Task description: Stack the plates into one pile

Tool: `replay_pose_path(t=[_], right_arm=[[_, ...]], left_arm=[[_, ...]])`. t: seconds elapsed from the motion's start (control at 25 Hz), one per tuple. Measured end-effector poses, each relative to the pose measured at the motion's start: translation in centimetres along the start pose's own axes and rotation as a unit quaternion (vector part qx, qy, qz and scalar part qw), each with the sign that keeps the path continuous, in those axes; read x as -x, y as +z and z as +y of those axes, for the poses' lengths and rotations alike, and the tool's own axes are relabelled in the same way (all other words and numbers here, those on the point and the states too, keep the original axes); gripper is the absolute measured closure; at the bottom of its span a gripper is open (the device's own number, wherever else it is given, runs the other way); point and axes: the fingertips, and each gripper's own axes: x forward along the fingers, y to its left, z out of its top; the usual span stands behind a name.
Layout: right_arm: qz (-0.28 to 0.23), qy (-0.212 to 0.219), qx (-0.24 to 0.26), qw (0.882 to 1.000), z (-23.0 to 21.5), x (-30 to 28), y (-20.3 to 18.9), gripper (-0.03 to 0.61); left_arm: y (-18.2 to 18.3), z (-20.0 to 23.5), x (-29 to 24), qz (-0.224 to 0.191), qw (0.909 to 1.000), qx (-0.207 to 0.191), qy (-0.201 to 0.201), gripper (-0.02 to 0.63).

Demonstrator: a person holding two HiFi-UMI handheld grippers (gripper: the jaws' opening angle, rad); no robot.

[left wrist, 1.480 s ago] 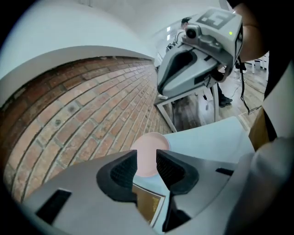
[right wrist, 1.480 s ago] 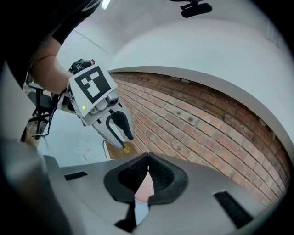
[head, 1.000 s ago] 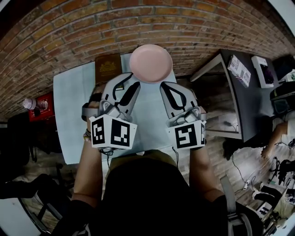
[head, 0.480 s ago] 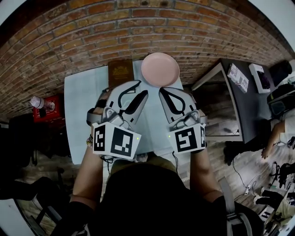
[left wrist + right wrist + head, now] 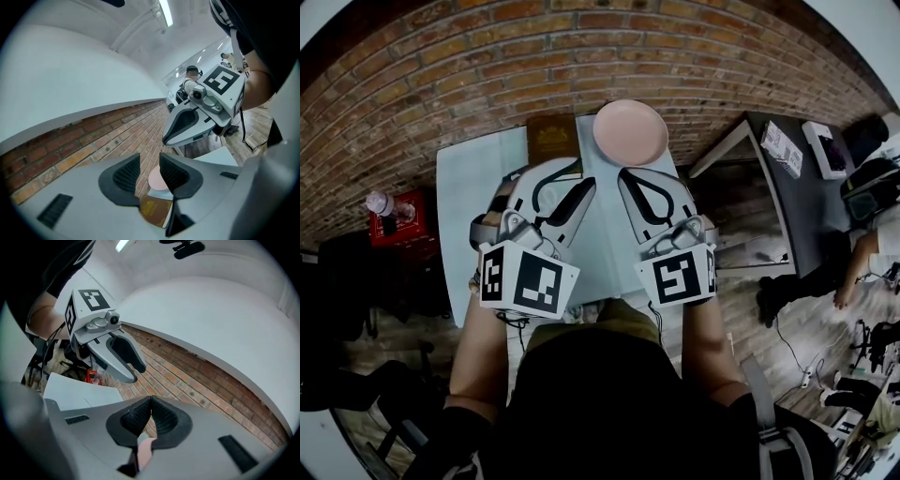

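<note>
Head view: I hold my left gripper (image 5: 555, 187) and my right gripper (image 5: 645, 186) side by side over a pale blue-grey table (image 5: 473, 178). A pale pink round plate (image 5: 630, 132) sits at the table's far edge, close to a red brick wall (image 5: 581, 47). A brown hardcover book (image 5: 551, 141) lies just beside the plate, on its left. The plate is straight ahead of my right gripper, near it but not touching. My left gripper is lined up with the book instead. (Whether this is one plate or several already piled, I cannot tell.)

Left gripper view: my left fingers (image 5: 126, 176) stand apart with nothing between them. Through the gap I see the plate (image 5: 157, 179) ahead and below, and the book (image 5: 154, 211) nearer to me. My right gripper (image 5: 185, 126) hangs to the right, higher in the picture.

Right gripper view: my right fingers (image 5: 164, 420) are pressed together tip to tip and hold nothing. A sliver of the plate (image 5: 144, 452) shows just under them, ahead and lower. My left gripper (image 5: 124, 357) hangs to the left.

In my judgement the right gripper is the nearer one. Being round, the plate has no long axis, so its near rim, facing my fingers, is the natural place to take it. The right fingers would have to part first.
</note>
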Motion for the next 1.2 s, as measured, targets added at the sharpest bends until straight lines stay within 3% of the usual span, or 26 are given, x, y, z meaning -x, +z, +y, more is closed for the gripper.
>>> replay_pose_path(t=[0.64, 0.68, 0.72, 0.84, 1.04, 1.2], right_arm=[[0.005, 0.006, 0.024, 1.000, 1.8, -0.3, 1.3, 0.545], [0.005, 0.006, 0.026, 1.000, 2.0, -0.3, 1.3, 0.545], [0.005, 0.006, 0.027, 1.000, 2.2, -0.3, 1.3, 0.545], [0.004, 0.008, 0.029, 1.000, 2.4, -0.4, 1.5, 0.545], [0.006, 0.014, 0.045, 0.999, 2.7, -0.7, 1.9, 0.545], [0.003, 0.016, 0.047, 0.999, 3.0, -1.1, 2.1, 0.545]], left_arm=[[-1.4, 0.2, 1.6, 0.017, 0.9998, -0.003, -0.004, 0.475], [-1.3, 0.4, 1.8, 0.011, 0.9999, 0.003, 0.001, 0.505], [-1.2, 0.5, 2.0, 0.002, 0.9999, 0.011, 0.006, 0.589], [-0.9, 1.0, 2.5, -0.015, 0.9994, 0.026, 0.016, 0.589], [-2.0, 2.0, 3.1, 0.021, 0.9986, -0.015, 0.045, 0.589], [-2.6, 2.2, 3.2, 0.028, 0.9984, -0.014, 0.047, 0.589]])
